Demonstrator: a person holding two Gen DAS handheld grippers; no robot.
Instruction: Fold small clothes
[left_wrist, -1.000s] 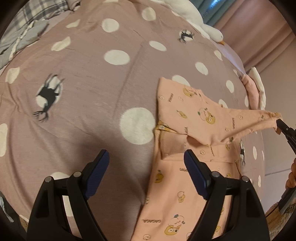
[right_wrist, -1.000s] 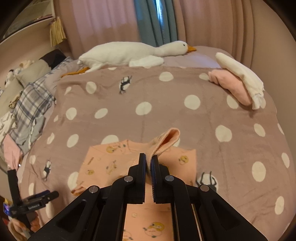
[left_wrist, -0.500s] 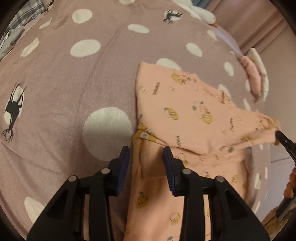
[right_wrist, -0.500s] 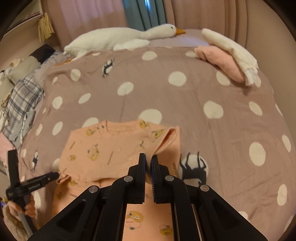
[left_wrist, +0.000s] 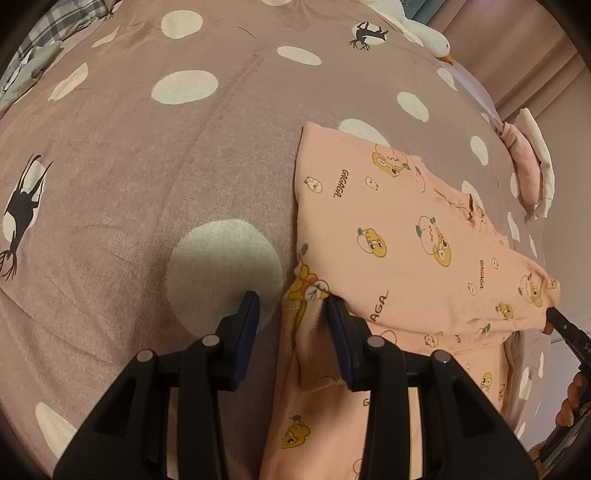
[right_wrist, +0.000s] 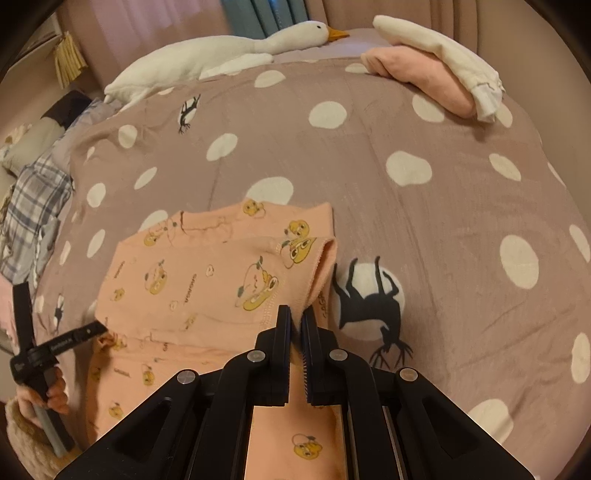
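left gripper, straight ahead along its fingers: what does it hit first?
Likely the peach garment: the left gripper has that garment's folded edge between its opening jaws. Beyond it lies the dotted bedspread. Depth is uncertain.

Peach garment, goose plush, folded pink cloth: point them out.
peach garment (right_wrist: 207, 273), right wrist view, printed folded panel.
goose plush (right_wrist: 207, 59), right wrist view, white body.
folded pink cloth (right_wrist: 424, 77), right wrist view, top surface.

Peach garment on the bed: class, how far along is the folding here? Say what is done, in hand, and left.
Done: the peach garment has its top part folded across over itself on the dotted bedspread. In hand: the right tongs pinch one corner of the fold; the left tongs are opening around the other. Left: probably releasing and folding the lower part, which is spread out flat.
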